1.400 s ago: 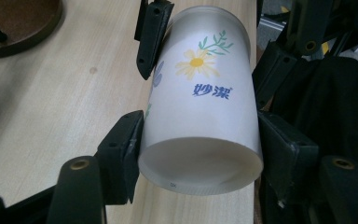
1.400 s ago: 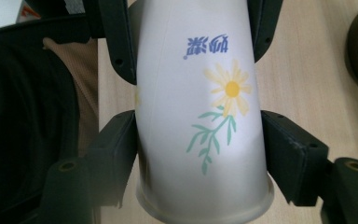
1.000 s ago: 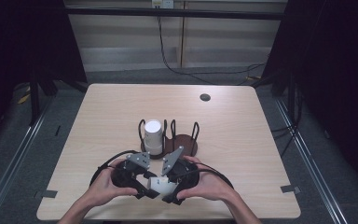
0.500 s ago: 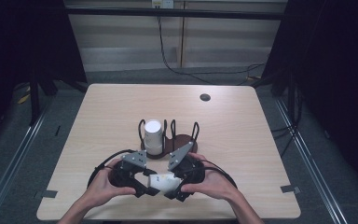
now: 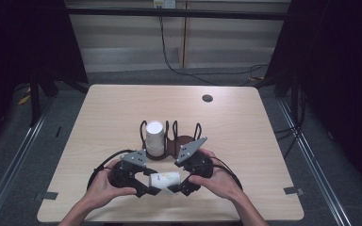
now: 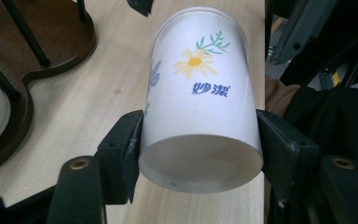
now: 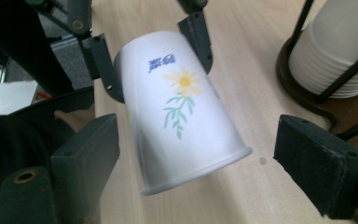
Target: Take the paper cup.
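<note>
While my left gripper point(image 6: 200, 158) clamps the paper cup point(image 6: 198, 102) at its base, my right gripper point(image 7: 196, 163) stands wide apart, jaws just opened, clear of its rim.

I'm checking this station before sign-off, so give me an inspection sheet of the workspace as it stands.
Surface: light wooden table, with a small dark round spot near the far edge.
Job's things: paper cup with a flower print, lying sideways between the hands; stack of cups upright in a dark wire-post holder.
Clutter: nothing seen.
Grippers: left gripper clamped on the cup near its base; right gripper with jaws apart either side of the cup's rim end, pads clear of it, having just been opening.
Cables: black cable loops from the left gripper; another hangs on the back wall.
Surroundings: dark curtains, grey floor, metal rails.
</note>
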A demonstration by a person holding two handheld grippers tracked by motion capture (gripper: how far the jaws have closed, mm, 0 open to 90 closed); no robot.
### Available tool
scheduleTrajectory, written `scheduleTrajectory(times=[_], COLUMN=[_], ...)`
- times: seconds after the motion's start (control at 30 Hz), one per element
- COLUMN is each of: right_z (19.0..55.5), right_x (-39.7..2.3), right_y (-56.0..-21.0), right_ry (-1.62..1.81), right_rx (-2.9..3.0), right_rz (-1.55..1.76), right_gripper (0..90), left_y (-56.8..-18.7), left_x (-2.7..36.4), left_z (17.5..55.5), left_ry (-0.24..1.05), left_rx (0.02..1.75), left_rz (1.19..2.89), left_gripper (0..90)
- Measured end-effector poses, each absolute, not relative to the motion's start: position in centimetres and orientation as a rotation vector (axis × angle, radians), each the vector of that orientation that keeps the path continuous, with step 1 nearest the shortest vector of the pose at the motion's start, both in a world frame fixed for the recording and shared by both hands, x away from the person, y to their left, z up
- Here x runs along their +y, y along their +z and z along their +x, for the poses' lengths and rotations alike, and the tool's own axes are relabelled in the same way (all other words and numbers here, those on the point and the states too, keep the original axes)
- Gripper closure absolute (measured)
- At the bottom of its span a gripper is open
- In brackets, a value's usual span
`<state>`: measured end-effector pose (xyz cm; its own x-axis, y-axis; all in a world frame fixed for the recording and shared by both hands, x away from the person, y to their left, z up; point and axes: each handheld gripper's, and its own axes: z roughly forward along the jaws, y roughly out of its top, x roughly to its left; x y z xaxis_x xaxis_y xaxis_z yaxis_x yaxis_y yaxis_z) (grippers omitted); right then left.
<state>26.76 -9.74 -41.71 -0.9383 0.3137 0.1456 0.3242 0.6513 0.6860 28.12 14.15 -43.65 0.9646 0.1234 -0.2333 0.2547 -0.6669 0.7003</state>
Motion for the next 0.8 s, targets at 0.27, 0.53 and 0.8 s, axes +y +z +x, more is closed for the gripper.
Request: scheduleTrajectory(times=[0.27,0.53,0.8], right_z=[27.1,27.1,26.9], right_x=[-10.9,-11.5,-12.2], right_y=[-41.4,-41.2,-41.7], right_ry=[-1.304,-1.374,-1.423], right_rx=[-2.786,-2.749,-2.685], right_rz=[-0.618,-0.643,-0.658], right_gripper=[13.8,13.8,13.8], left_y=[-43.7,-43.6,-43.7], left_x=[14.8,16.1,16.6], left_z=[28.2,28.0,27.9], left_ry=[-0.154,-0.146,-0.116], left_rx=[0.269,0.292,0.316], left_rz=[2.305,2.274,2.224], left_gripper=[36.5,36.4,36.3])
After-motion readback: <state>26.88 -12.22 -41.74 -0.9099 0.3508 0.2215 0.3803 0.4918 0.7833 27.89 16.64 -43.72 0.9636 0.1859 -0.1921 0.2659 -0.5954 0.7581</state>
